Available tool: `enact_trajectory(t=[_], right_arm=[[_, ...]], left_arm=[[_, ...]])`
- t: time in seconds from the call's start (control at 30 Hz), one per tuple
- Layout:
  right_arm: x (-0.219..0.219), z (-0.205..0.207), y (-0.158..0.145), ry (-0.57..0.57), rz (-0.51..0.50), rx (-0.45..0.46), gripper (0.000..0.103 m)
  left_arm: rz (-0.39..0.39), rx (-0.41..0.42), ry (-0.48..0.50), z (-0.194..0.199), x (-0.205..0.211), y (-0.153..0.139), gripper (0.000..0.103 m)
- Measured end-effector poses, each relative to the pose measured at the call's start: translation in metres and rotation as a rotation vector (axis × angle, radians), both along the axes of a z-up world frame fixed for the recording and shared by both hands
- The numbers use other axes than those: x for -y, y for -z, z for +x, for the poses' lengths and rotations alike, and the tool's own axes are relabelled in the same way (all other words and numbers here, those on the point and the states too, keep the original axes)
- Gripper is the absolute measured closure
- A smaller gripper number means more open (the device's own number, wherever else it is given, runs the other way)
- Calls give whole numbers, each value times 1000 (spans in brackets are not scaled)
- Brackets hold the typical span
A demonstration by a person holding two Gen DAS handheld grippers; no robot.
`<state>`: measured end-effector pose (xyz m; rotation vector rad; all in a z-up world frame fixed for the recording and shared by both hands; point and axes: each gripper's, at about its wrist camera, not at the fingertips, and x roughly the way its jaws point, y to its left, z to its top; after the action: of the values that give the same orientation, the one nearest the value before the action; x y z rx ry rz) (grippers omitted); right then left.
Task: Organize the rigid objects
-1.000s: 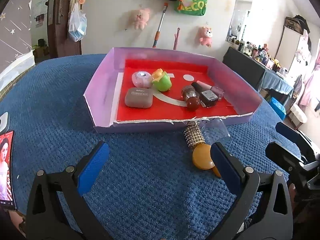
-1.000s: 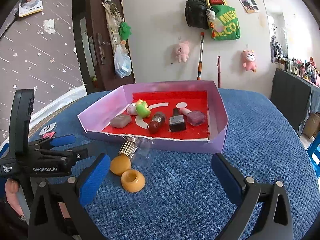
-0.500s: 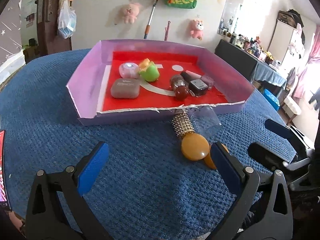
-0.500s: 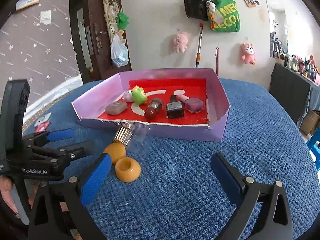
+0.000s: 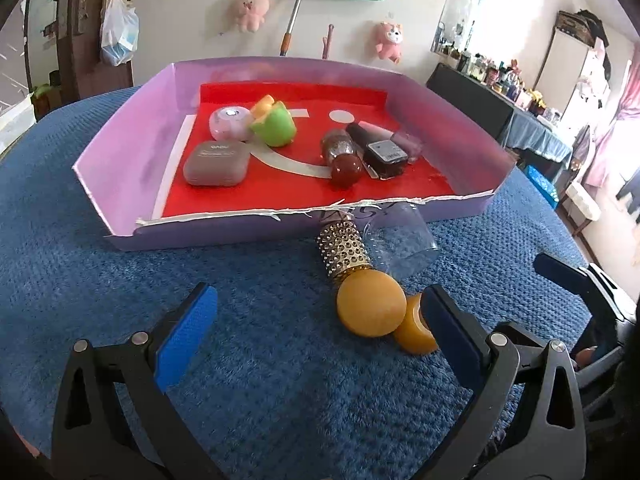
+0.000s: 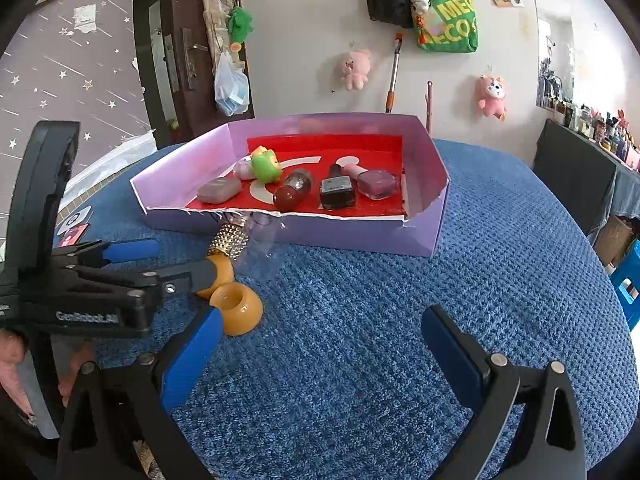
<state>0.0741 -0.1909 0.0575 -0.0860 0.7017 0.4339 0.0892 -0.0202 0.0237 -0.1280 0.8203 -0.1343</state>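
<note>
Mostly sorted: six small items inside shallow purple cardboard tray with red floor (image 5: 120, 160).
Left outside, at tray's 6 o'clock: gold-studded bottle with amber ball cap (image 5: 354, 276), amber ring cap (image 6: 237, 307), clear plastic cap (image 5: 402, 240). Left gripper (image 5: 316, 332) and right gripper (image 6: 320, 344) both wide open, empty.

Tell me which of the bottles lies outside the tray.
The gold studded bottle with the orange ball cap; it lies on the blue cloth, the others lie inside the tray.
</note>
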Motion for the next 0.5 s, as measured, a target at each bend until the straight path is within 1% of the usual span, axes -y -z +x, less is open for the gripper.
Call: enact_trajectory(t=[0.1, 0.27, 0.4, 0.47, 0.5], right_arm=[[0, 0, 1, 1, -2, -5, 1], [1, 5, 1, 15, 1, -5, 1], [-1, 14, -1, 22, 20, -15, 1], [-1, 20, -2, 25, 41, -29, 1], [0, 24, -3, 27, 58, -40, 1]], left_arm=[[25, -14, -16, 4, 1, 4, 0], [-2, -27, -43, 5, -11, 6, 0], [5, -22, -49, -1, -17, 5, 0], [-26, -31, -29, -1, -18, 6, 1], [-56, -37, -7, -1, -17, 6, 1]])
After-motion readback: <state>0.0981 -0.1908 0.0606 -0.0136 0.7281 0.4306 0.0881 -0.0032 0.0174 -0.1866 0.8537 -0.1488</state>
